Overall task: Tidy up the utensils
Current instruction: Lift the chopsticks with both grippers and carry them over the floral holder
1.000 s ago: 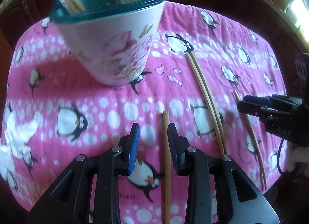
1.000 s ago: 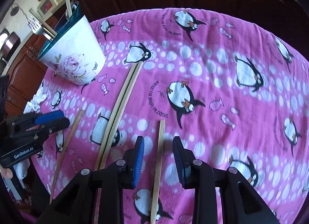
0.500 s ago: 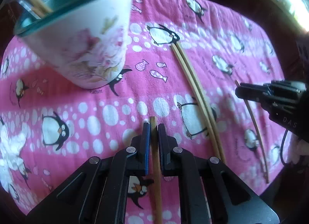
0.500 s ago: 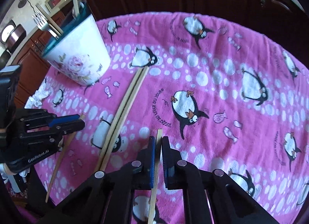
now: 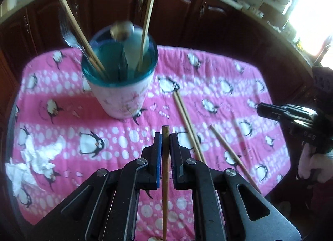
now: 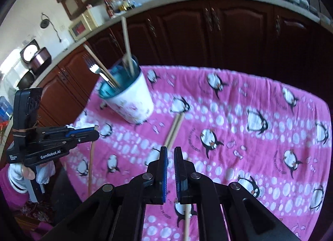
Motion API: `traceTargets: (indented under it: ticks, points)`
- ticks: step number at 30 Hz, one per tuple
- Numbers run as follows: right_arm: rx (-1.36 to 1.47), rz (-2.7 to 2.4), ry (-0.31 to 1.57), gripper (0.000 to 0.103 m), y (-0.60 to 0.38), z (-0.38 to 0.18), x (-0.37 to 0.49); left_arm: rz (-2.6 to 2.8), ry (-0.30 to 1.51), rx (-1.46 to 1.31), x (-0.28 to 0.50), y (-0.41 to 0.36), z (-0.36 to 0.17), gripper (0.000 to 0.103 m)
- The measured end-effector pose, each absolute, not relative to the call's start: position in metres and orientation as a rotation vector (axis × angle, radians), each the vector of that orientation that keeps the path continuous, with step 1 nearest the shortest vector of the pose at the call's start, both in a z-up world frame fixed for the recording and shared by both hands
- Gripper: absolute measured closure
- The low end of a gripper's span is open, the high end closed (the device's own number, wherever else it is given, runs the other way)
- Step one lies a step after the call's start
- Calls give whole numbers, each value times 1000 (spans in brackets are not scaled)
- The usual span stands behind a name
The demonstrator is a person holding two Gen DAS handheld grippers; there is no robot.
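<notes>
Two left fingers [image 5: 157,153] tight on a chopstick [image 5: 165,168], right fingers [image 6: 163,170] together, seemingly empty; pink penguin cloth [image 5: 218,99], dark cabinets [image 5: 177,18].

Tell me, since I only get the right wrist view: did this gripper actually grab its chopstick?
Observer: No. In the left wrist view the right gripper is shut with nothing in its tip. The loose chopstick lies on the cloth, apart from it.
Operator: And the other gripper?
Observer: The left gripper is shut on a held chopstick, with the pads pressing both of its sides.
Operator: I see a fork and sticks in the cup. Anything else?
Observer: Yes, the cup also holds a rounded, spoon-like end, though it is blurred.
</notes>
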State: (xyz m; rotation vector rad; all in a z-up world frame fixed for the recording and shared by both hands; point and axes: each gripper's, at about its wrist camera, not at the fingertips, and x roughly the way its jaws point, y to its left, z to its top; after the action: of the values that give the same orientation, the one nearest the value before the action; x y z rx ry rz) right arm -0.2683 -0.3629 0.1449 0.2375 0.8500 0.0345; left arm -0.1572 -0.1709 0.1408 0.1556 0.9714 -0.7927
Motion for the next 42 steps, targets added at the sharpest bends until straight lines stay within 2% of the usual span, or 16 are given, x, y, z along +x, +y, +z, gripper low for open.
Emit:
traceTargets:
  ticks: [3,5,6,7,12,14,15,16,31,42]
  points:
    - [247,38,879,97,-363,139,-264,-790,948,142,-161,-165,151,97]
    - [221,11,929,91,-362,123,-255,-791,940,130,-163,-161,155,97]
    - [197,-6,966,82,-360,111,-249,-791,936,126,-165,-161,157,97]
    - [180,-12,1008,78,-358,97,-242,-794,932,124,-167,-158,160,97]
    - [165,-52,1134,78,-356,38,-211,-791,914,109,-171,-147,173,97]
    - [183,-63,1142,85,-358,25,-205,-785,906,104,-172,-144,177,97]
    - [170,-65,1123,94,-358,27,-205,-783,901,102,-172,-142,179,97]
    - [174,-60,1128,98,-359,29,-206,-779,894,98,-172,-138,183,97]
    - [256,68,746,98,-358,190,-279,-747,772,20,-159,-104,243,97]
    - [211,125,573,98,-333,280,-247,-709,678,-20,-131,-100,295,97]
